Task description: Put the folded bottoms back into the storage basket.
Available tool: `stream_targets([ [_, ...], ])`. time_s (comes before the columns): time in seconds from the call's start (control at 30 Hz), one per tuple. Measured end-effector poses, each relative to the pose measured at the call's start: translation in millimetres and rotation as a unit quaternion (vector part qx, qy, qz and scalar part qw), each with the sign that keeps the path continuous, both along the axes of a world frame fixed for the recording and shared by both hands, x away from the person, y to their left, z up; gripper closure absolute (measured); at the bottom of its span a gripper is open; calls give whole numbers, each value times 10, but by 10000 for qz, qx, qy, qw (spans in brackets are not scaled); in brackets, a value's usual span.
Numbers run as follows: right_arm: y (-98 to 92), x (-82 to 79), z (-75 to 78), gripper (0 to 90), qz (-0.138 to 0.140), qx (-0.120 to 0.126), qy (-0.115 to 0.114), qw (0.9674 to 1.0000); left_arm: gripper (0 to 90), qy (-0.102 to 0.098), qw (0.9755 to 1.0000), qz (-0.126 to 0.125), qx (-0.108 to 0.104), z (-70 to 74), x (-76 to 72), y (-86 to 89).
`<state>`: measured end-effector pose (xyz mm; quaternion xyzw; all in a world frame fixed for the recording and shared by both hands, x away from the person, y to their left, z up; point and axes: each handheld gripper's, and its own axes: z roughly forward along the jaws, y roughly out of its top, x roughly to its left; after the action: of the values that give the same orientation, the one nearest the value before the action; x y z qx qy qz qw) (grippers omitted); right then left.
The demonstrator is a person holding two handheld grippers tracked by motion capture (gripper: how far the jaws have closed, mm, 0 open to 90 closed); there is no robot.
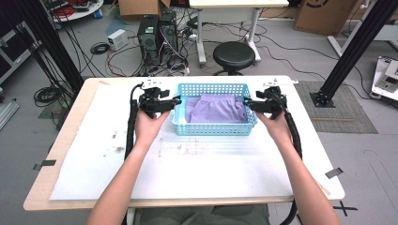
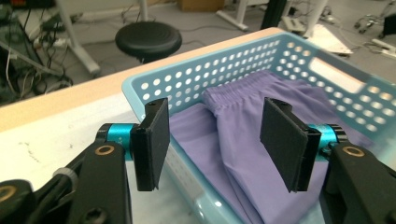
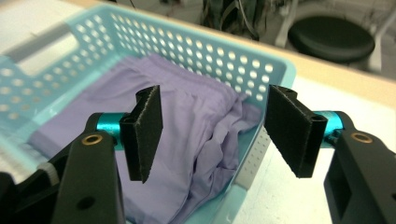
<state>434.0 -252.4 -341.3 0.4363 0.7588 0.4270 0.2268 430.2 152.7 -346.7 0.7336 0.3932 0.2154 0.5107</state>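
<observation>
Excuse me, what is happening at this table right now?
A person holds a two-jaw gripper in each hand at a white table. The left gripper is at the left end of a light blue basket, and the right gripper is at its right end. A folded purple garment lies inside the basket. Both grippers' jaws stand open with nothing pressed between them; in the gripper views they straddle the basket's rim above the cloth, so the garment lies free.

Grey floor [image 1: 291, 51], black round stool [image 1: 233, 55], computer towers [image 1: 157, 33] amid tangled cables [image 1: 122, 58], cardboard boxes [image 1: 321, 14], black frame posts [image 1: 359, 44] stood behind.
</observation>
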Motion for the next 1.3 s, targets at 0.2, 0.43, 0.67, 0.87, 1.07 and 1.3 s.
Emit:
stream_targets([
  [0.2,-179,-328,-52,372,23,279,-341,9990,386,-296,9992,-229,-115,-46,-345,121],
  [0.43,-351,-677,-257,333,28,403,-537,9977,348,-654,9972,-353,-110,-186,-721,195],
  [0.67,-425,-989,-522,323,-60,258,-724,9970,329,-780,9962,-398,-36,-393,-944,249],
  [0.87,-449,-1122,-652,312,-117,167,-865,9960,328,-615,9972,-432,10,-537,-953,292],
  [1.07,-474,-1132,-704,312,-133,164,-804,9965,328,-537,9973,-498,100,-575,-950,277],
  [1.3,-481,-1099,-756,310,-109,102,-763,9970,328,-513,9968,-558,240,-585,-966,234],
])
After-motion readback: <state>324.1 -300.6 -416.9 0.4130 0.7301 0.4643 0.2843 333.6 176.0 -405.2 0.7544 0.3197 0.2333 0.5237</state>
